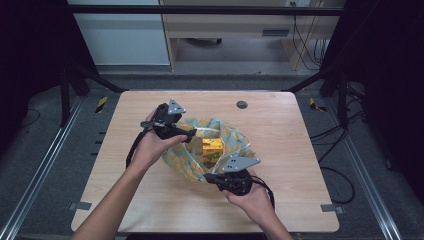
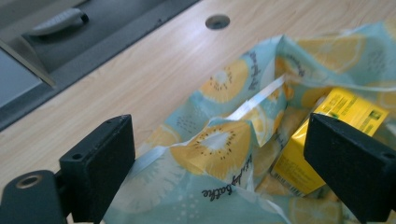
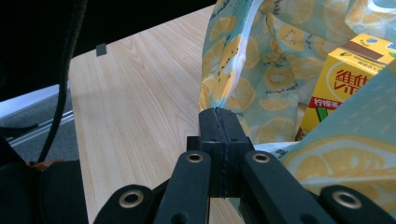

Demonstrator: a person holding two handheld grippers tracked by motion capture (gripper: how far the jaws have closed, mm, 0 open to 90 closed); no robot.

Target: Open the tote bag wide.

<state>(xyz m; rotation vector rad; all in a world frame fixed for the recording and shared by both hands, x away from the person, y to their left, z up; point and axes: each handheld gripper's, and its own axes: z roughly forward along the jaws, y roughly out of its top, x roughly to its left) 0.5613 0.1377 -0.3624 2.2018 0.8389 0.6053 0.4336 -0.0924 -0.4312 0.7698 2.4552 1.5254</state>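
Table (image 1: 150,200): light wood, with a round dark hole (image 1: 242,104) near the far edge.

Bag (image 1: 185,160): pale blue plastic printed with yellow lemon slices, lying crumpled at the middle of the table, mouth gaping upward between the 2 grippers.

Carton (image 1: 212,150): yellow drink box with printed lettering, standing inside the bag; in the right gripper view its brown-topped face (image 3: 355,70) rises just beyond the near fold.

Left gripper (image 1: 189,134): held in the left hand (image 1: 150,147) at the bag's left far edge; jaws wide apart, pressing on nothing.

Left gripper view: the 2 black jaws stand at either side, with the bag's rim (image 2: 219,140) and its white seam between them, untouched as far as can be told; the carton (image 2: 336,121) lies close beside the right-hand jaw, partly hidden by it.

Right gripper (image 1: 210,177): held in the right hand (image 1: 252,197) at the bag's near edge; jaws pressed together, clamped on the bag's rim.

Right gripper view: closed fingertips (image 3: 219,122) pinch a fold of the bag (image 3: 233,60), which rises straight up from the grip; bare table to the left.

Cable (image 1: 131,150): black, trailing down from the left gripper along the forearm.

Surroundings: dark frame and grey floor around the table.
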